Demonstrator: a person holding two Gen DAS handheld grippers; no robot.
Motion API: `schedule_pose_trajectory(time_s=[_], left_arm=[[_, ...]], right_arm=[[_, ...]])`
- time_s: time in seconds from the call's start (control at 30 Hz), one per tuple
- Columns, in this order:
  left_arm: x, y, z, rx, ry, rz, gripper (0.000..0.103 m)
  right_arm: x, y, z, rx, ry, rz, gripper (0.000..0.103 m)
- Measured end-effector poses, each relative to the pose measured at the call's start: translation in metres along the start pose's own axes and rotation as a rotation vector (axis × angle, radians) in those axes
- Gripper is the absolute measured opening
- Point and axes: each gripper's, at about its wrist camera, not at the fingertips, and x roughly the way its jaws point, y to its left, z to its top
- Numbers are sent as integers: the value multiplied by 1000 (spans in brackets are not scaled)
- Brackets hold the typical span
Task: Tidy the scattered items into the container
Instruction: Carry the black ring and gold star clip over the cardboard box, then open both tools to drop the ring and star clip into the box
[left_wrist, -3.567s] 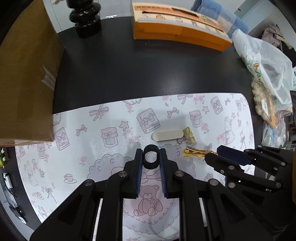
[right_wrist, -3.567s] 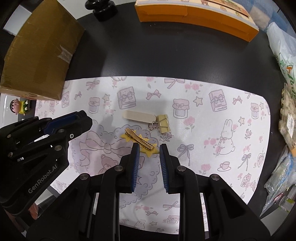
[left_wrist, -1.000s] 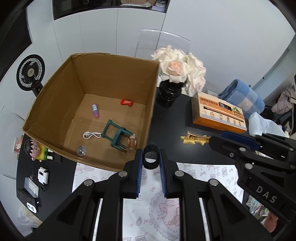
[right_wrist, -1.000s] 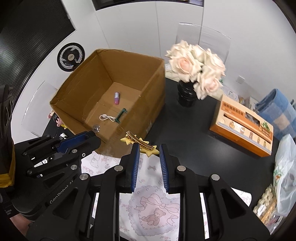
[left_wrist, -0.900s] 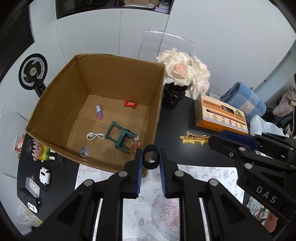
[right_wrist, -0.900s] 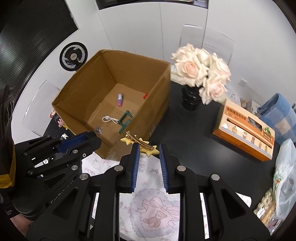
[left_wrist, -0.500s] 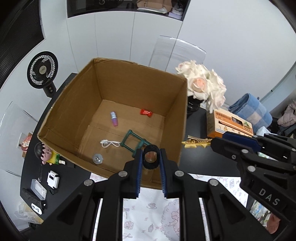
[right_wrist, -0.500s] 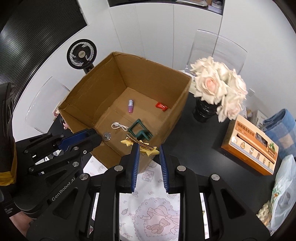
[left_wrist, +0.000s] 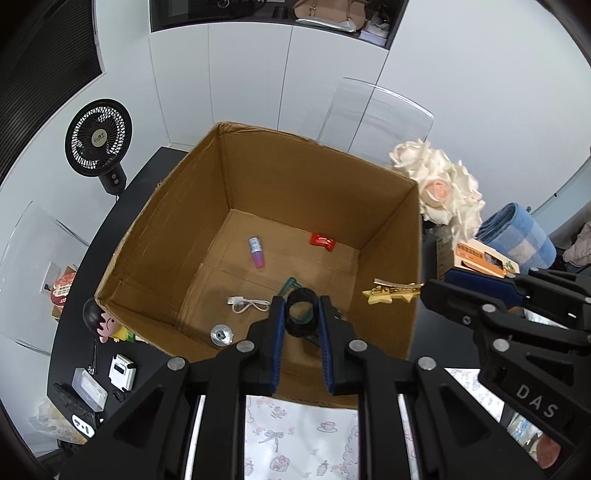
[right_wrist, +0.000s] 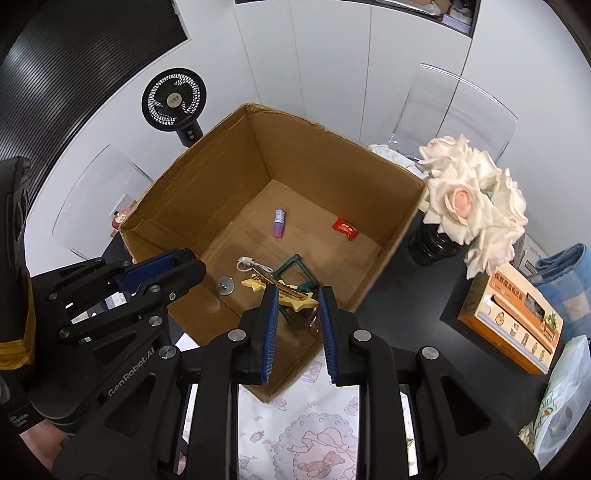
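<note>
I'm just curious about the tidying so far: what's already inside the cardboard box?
On the floor of the cardboard box lie a small pink tube, a red packet, a white cable, a silver round piece and a green frame. The near corner is hidden by the grippers.

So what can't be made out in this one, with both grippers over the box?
- Green stool in the box: mostly hidden by the hair tie in the left view and by the star clip in the right view.
- Small thing by the right gripper, right view: too hidden to identify.
- Orange carton print: too small to read.
- Desk items beside the box, left view: too small to name.
</note>
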Motion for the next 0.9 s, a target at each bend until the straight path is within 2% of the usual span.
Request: schedule_pose_trajectory(time_s=[0.27, 0.5, 0.9], left_arm=[[20, 21, 8, -48, 22, 8, 17], [36, 33, 15, -52, 51, 25, 17], [49, 53, 13, -94, 85, 34, 17]], right_arm=[[22, 2, 19, -11, 39, -2, 23], [44, 5, 33, -18, 83, 2, 23], [69, 19, 41, -41, 132, -5, 23]])
